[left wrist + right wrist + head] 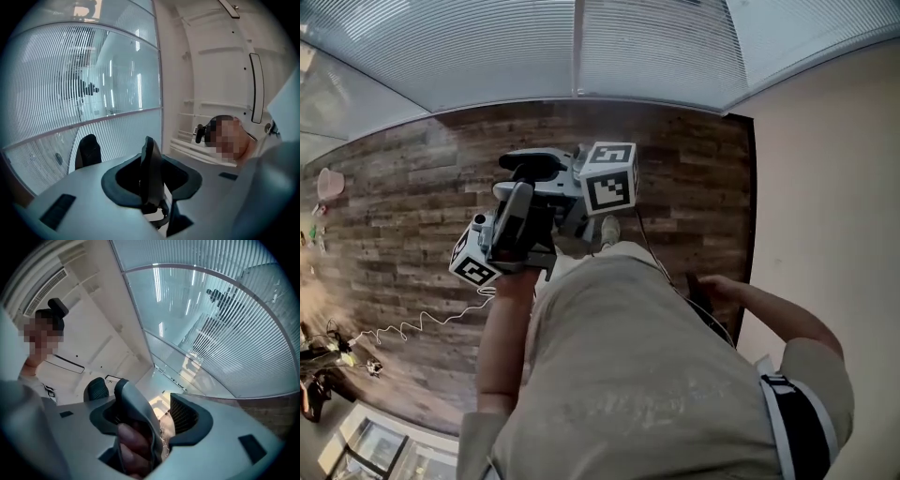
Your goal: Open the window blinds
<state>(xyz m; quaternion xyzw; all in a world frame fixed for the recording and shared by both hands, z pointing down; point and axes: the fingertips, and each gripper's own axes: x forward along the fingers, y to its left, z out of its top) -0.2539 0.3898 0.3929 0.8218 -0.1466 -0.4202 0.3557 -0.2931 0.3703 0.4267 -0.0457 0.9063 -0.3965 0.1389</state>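
Both tools raised: left gripper [117,154] about half-open with nothing in it, right gripper [154,401] jaws apart and empty too, window blinds [487,47] hanging down just ahead; my worry is that a careless grab at the thin slats [56,93] bends them

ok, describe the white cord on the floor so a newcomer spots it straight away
In the head view, find the dark wood-plank floor below the window blinds. On its left part a thin white cord runs in loose waves toward the clutter at the left edge. Nothing else there is a pale squiggly line.
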